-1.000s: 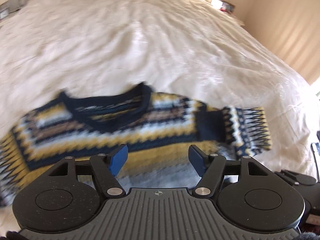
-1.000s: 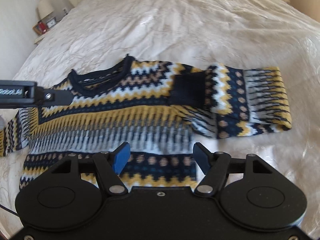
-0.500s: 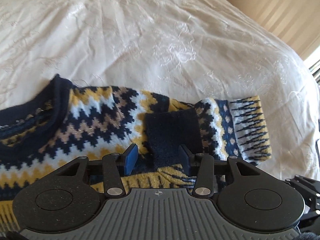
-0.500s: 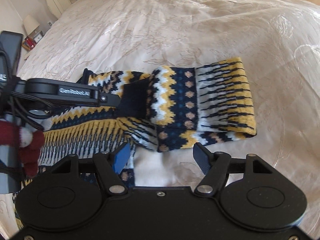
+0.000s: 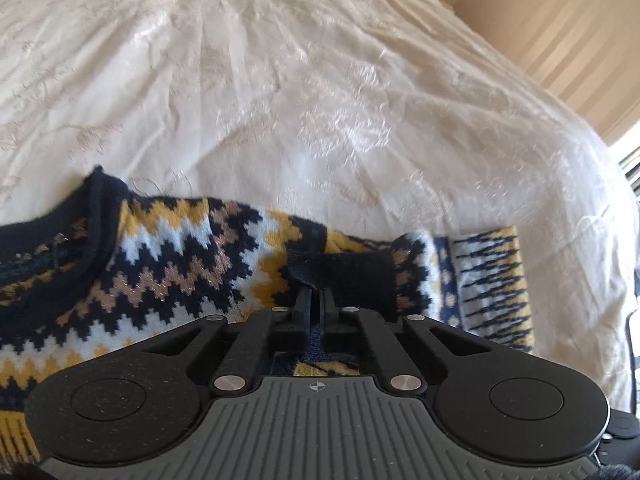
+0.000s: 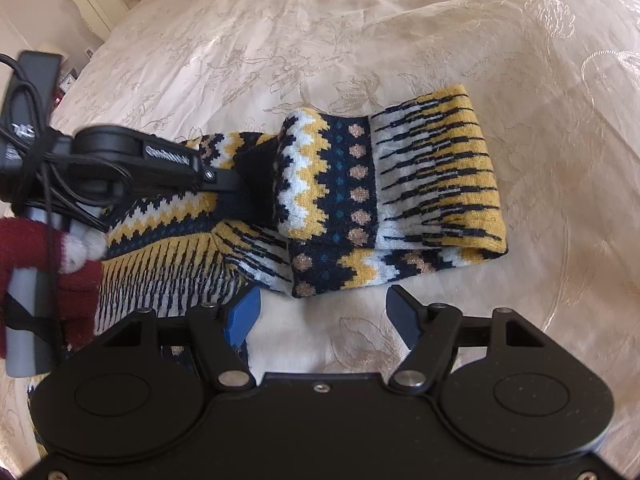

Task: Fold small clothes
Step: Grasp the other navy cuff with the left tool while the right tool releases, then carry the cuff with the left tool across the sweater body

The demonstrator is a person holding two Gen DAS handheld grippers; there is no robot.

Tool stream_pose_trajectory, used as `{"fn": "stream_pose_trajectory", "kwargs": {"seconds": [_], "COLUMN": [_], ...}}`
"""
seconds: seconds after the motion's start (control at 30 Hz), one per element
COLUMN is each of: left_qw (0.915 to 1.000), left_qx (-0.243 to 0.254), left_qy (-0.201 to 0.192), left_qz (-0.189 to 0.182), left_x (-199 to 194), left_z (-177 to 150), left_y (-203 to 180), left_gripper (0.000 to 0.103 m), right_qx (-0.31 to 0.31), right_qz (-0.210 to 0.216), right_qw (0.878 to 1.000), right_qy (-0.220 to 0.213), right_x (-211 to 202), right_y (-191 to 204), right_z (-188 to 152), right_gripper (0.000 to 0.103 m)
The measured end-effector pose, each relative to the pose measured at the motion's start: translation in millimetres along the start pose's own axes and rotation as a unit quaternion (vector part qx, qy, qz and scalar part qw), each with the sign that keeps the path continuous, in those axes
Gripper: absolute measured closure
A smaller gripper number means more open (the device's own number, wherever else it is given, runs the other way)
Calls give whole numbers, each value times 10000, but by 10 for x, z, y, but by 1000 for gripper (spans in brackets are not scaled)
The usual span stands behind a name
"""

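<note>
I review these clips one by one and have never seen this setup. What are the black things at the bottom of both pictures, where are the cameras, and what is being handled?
There is no robot: a person holds a two-finger gripper in each hand, and each gripper has a wide-angle camera looking along its fingers. The black shapes at the bottom are the grippers' own bodies. On the cream bedspread lies a patterned knitted sweater, one sleeve folded back on itself. The left gripper has shut on the sleeve's navy cuff. From the right camera you see that same left gripper from the side, held by a hand in a red glove. The right gripper is open, hovering at the near edge of the sleeve, holding nothing.
</note>
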State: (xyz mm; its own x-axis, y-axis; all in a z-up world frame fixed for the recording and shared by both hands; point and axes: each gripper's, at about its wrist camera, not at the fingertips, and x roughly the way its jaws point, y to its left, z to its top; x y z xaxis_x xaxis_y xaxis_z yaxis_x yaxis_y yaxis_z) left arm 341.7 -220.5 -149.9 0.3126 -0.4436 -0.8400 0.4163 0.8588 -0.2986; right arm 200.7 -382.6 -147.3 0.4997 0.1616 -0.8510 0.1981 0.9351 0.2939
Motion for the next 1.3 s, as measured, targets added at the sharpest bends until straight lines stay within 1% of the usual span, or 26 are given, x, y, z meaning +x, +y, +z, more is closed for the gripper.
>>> {"fn": "stream_pose_trajectory", "kwargs": {"seconds": [0.2, 0.3, 0.4, 0.57, 0.7, 0.8, 0.9, 1.0, 1.13, 1.3], "left_qw": [9987, 9965, 9934, 9860, 9804, 9762, 9714, 9697, 9684, 9665], "left_qx": [-92, -197, -314, -466, -649, -863, -1161, -1297, -1307, -1345], "left_qy": [-489, -796, -1097, -1582, -1758, -1755, -1727, -1609, -1426, -1223], "left_qz": [-138, -158, -101, 232, 615, 935, 1141, 1303, 1575, 1813], "left_x": [-472, -793, -1180, -1823, -2184, -2343, -2432, -2454, -2387, -2269], "left_z": [44, 33, 2, -100, -234, -359, -506, -662, -838, -998], "left_y": [-1, 78, 220, 582, 953, 1260, 1548, 1771, 1950, 2135], "left_gripper": [100, 100, 100, 100, 100, 100, 100, 100, 100, 100], "right_qx": [-18, -42, -150, -215, -280, -339, -418, -416, -361, -323], "right_qz": [48, 110, 147, 197, 185, 175, 125, 84, -7, -105], "right_qw": [10000, 9999, 9998, 9995, 9994, 9992, 9990, 9990, 9992, 9991], "right_qy": [17, -30, -68, -84, -109, -128, -139, -155, -191, -239], "right_x": [-42, -89, -119, -139, -173, -201, -214, -217, -217, -210], "right_y": [102, 190, 326, 540, 698, 817, 904, 961, 1003, 1045], "right_z": [-53, -70, -95, -159, -216, -264, -293, -306, -319, -282], "right_gripper": [31, 30, 30, 30, 30, 30, 30, 30, 30, 30]}}
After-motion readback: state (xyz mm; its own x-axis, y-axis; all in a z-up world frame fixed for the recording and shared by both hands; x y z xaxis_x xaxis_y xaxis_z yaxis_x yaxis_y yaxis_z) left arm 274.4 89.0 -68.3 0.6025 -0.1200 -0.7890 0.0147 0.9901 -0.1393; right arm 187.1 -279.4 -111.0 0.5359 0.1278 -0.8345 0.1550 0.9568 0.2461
